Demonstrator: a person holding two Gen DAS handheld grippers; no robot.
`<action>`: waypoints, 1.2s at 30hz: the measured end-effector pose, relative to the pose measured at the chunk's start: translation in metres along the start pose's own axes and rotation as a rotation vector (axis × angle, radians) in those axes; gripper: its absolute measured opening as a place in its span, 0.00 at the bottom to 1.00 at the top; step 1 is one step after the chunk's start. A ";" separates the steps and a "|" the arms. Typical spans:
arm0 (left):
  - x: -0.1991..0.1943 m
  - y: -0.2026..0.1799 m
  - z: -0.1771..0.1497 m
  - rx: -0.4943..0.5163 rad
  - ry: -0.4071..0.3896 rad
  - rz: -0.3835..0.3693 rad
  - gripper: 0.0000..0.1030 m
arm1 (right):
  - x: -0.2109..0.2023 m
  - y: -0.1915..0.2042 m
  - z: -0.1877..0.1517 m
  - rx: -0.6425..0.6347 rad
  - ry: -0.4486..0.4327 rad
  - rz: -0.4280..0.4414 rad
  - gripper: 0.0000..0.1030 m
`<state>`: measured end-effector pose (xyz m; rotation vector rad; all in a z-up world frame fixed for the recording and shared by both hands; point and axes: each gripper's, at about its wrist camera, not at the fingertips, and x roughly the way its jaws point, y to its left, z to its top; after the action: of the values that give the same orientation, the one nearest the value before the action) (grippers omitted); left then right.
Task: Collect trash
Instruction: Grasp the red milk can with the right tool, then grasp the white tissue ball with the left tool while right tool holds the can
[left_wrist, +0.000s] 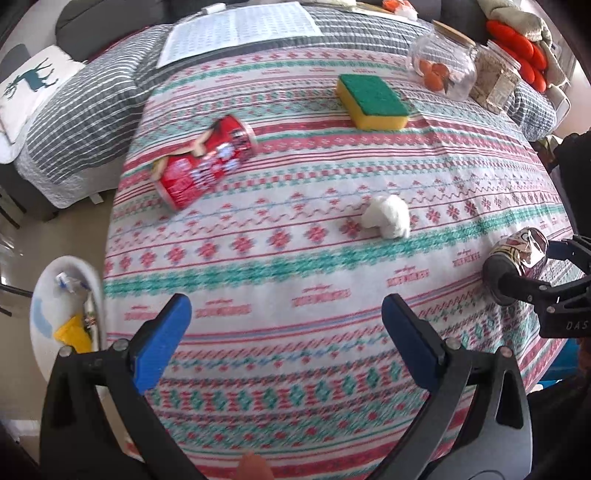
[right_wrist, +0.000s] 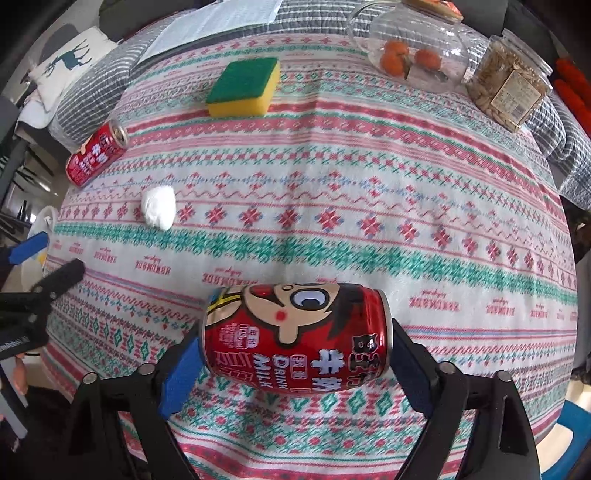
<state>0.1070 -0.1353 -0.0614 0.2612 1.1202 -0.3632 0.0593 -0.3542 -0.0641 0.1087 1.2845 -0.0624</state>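
Milk can lies crosswise between right gripper pads, clamped end to end; left gripper, fingers apart and empty, sits nearer bin.

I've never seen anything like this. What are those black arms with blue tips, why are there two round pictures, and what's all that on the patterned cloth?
Those are two hand-held claws, one in each of a person's hands, each with a wide-angle camera looking along its fingers; no robot is involved. One picture is from the left claw, which is open and empty. The other is from the right claw, whose blue pads sit at the two ends of a red milk-drink can; they appear to grip it.

On the tablecloth lie a second red can on its side, a crumpled white tissue, a green-and-yellow sponge, a glass jar of oranges and a jar of seeds. A white bin with rubbish in it stands beside the table.
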 end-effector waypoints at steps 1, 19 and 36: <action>0.002 -0.004 0.002 0.003 0.005 -0.003 0.99 | -0.002 -0.004 0.002 0.002 -0.007 -0.006 0.88; 0.041 -0.050 0.037 -0.033 0.024 -0.124 0.56 | -0.021 -0.076 0.005 0.126 -0.062 0.005 0.87; 0.020 -0.034 0.037 -0.051 -0.015 -0.161 0.22 | -0.036 -0.058 0.009 0.115 -0.101 0.029 0.87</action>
<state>0.1314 -0.1831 -0.0646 0.1232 1.1368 -0.4774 0.0517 -0.4138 -0.0294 0.2203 1.1778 -0.1157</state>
